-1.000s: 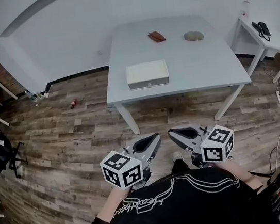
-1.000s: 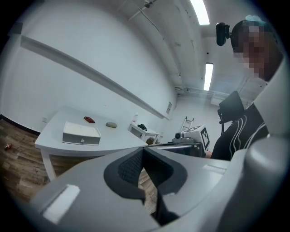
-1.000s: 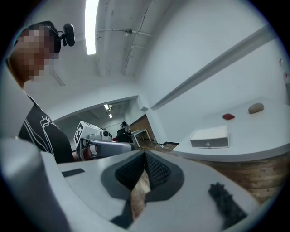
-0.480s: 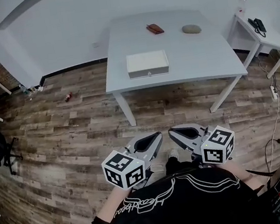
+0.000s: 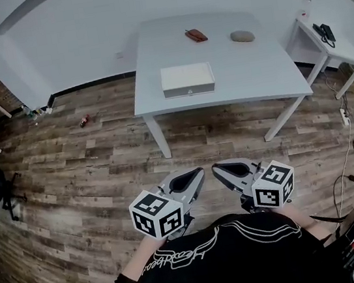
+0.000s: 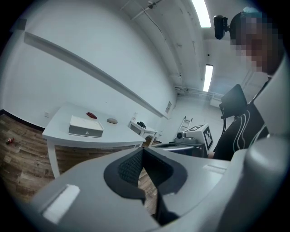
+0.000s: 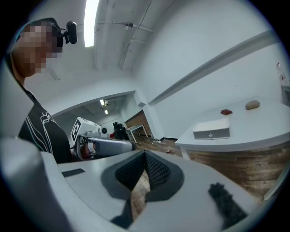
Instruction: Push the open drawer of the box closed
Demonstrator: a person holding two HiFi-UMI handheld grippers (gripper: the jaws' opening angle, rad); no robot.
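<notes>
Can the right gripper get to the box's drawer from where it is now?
Probably not yet: right gripper is held near the body, box far off across the floor. Nothing blocks the path.

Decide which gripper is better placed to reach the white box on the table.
Left, only marginally. The left gripper and right gripper are both shut, side by side, far from the table; the box sits on the table's left half.

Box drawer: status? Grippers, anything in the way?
Left gripper and right gripper shut, empty, near the body. Box on table, out of reach; drawer front looks flush from here. Only wooden floor between, nothing in the way.
</notes>
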